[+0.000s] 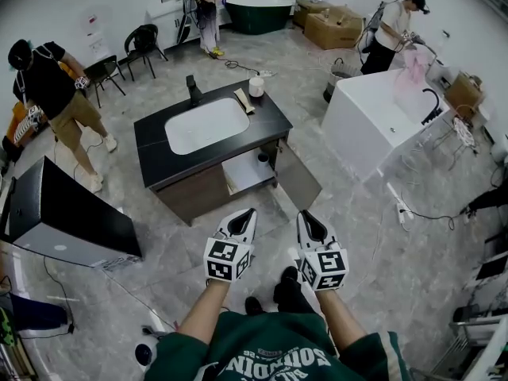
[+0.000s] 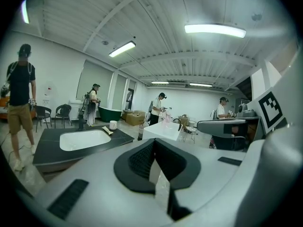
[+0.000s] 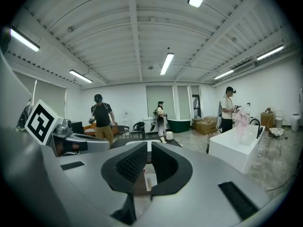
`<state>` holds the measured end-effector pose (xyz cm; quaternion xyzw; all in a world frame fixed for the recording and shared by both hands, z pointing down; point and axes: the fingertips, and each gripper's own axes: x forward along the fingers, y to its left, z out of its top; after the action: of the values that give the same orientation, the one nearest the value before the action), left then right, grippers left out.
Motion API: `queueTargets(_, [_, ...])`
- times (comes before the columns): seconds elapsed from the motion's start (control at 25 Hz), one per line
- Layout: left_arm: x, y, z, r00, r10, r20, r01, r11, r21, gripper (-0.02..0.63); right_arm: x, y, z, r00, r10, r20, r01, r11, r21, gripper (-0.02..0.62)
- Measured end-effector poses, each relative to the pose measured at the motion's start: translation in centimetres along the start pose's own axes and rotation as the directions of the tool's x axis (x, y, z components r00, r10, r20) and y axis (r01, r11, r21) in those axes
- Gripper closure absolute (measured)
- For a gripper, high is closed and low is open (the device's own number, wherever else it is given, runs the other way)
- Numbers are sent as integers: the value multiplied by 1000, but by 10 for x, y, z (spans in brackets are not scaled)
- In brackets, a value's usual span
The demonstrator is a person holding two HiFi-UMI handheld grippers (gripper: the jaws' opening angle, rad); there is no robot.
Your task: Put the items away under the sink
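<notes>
The left gripper (image 1: 243, 222) was held low in front of the person, its fingers brought fully together with nothing between them. The right gripper (image 1: 307, 222) was held just beside it. Its pads were drawn in until only a thin slit was left, and nothing was gripped there either. Both were pointed toward the vanity (image 1: 194, 193), from which they were kept well apart.

On the black countertop (image 1: 155, 145), a white basin (image 1: 207, 125) was set, with a black faucet (image 1: 193, 90) behind it. Two of the items were left on top, past the basin's far right corner: a small white container (image 1: 255, 86) stood upright, and a flat pale item (image 1: 244, 101) was laid just beside it.

Under the sink, the cabinet door (image 1: 298, 175) was swung wide open and a pale shelf (image 1: 246, 175) was exposed. A small round object (image 1: 263, 158) was seen at the back of that compartment, though it was too small to be identified.

A white bathtub (image 1: 373, 113) was placed to the right of the vanity, and a person in a black shirt (image 1: 44, 86) was seen at the left.
</notes>
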<state>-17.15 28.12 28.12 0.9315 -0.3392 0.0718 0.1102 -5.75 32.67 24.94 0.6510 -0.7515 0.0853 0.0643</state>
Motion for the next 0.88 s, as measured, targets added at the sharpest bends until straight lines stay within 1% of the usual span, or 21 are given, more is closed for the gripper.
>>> queueTargets(0.2, [43,18,7,1000,1,-12,-1,1000,0,595,39,-26,7,1000,7,7,-7,1000,22,551])
queueTargets(0.36, [93,39,20,1000,19,12,-19,1000,1,595,90,-59,12,1000,25,16,-26,999,28,551])
queueTargets(0.48, [138,54,28,1000,27,1,-27,1000,3,595,132,-84,24,998,59,23,-60,998,26,551])
queueTargets(0.64, [201,72,50,999,43,-7,-43,999,5,595,191,-118,43,993,118,14,-118,993,24,551])
queueTargets(0.88, [278,98,77,994,110,-13,-110,994,-7,595,261,-160,66,975,222,-10,-222,975,5,551])
